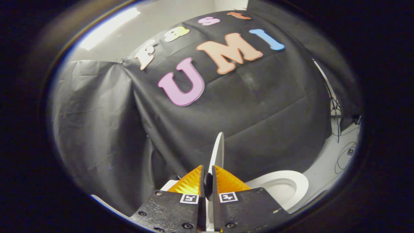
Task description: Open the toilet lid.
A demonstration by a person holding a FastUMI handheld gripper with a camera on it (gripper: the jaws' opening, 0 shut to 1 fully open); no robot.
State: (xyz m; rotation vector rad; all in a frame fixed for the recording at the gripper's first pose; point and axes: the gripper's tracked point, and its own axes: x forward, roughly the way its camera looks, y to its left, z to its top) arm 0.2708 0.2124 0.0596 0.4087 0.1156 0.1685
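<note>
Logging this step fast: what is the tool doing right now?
Tool: shut on the toilet lid, pinching its edge between both orange fingers; the lid stands raised, seen edge-on, above the seat.

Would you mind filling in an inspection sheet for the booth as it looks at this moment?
Surface: pale floor, bare beside the bowl.
Job's things: white toilet lid raised nearly upright, seen edge-on; white seat ring and open bowl to its right.
Clutter: nothing seen.
Grippers: gripper with orange fingers closed on the lid's lower edge, one on each side.
Cables: thin cables looped on the floor and hanging by the wall.
Surroundings: black cloth wall; ceiling light above.
</note>
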